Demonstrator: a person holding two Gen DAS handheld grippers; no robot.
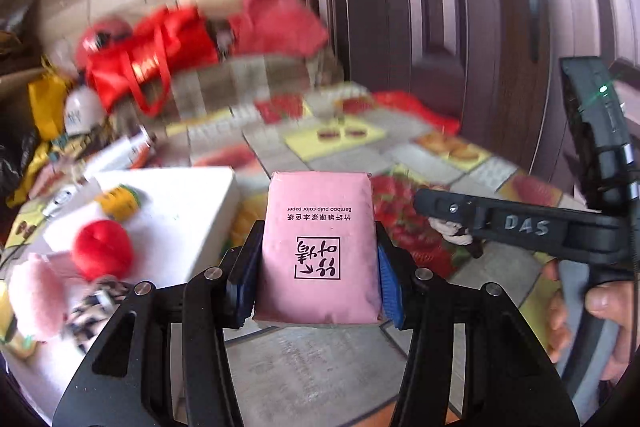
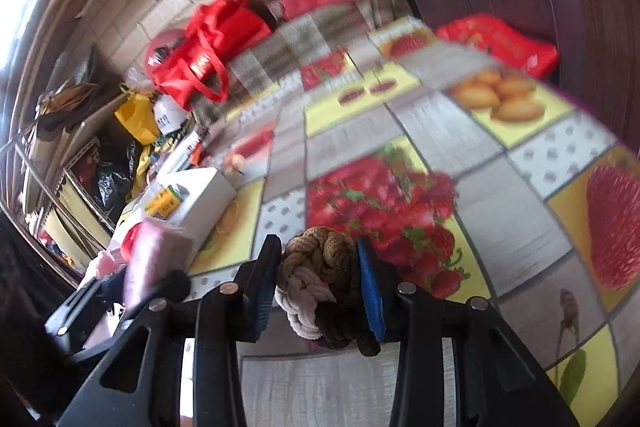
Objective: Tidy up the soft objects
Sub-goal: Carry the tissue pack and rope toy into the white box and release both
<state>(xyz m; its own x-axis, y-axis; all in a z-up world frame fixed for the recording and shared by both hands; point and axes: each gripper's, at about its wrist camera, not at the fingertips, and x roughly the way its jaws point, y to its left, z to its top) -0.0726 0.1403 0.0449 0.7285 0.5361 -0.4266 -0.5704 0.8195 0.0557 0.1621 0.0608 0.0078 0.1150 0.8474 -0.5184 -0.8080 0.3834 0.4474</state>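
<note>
Left gripper point(image 1: 318, 267): blue pads pressed against both sides of a pink soft pack of tissue paper point(image 1: 320, 247), printed side up, held clear above the fruit-patterned tablecloth point(image 1: 320, 371). Right gripper point(image 2: 318, 283): jaws narrow, clamped on a knotted rope bundle in brown and off-white point(image 2: 324, 279), also above the cloth. Left of both, a white box point(image 1: 180, 211) holds a round red plush ball point(image 1: 103, 250) and a yellow-green carton point(image 1: 120, 201). Red fabric bag point(image 1: 148, 63) at far table edge, blurred.
</note>
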